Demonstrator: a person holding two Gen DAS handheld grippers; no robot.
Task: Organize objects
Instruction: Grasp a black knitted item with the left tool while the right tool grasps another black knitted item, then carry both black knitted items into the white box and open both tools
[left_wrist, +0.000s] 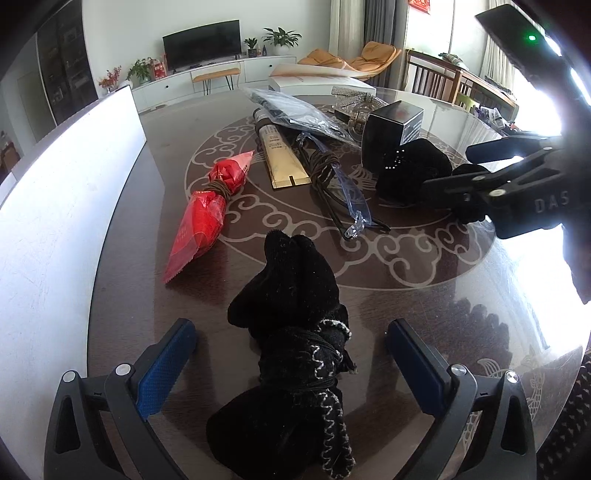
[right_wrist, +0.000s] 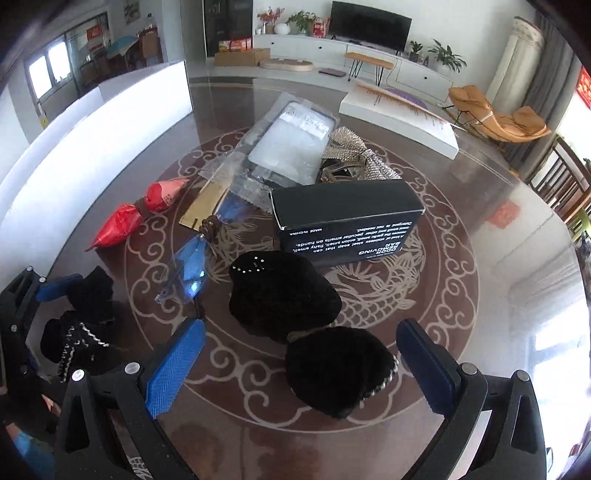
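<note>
Black knitted fabric, bound with a cord, is the bundle (left_wrist: 295, 354) that lies between the fingers of your left claw (left_wrist: 291, 354). That claw stands fully open and its blue pads do not touch the bundle. The long axis of the bundle runs away from the claw, toward the red packet (left_wrist: 207, 214), so the pads would close across its narrow waist. Beyond the bundle, further on the tabletop (left_wrist: 424, 306), you see the blue glasses (left_wrist: 347, 192) and the black box (left_wrist: 391, 136). Your right claw (right_wrist: 299, 365) is also wide open and holds nothing; a black fuzzy piece (right_wrist: 340, 373) lies between its fingers, and a second one (right_wrist: 284, 291) is just behind, toward the box. For the bundle, your left hand is clearly the nearer one.
</note>
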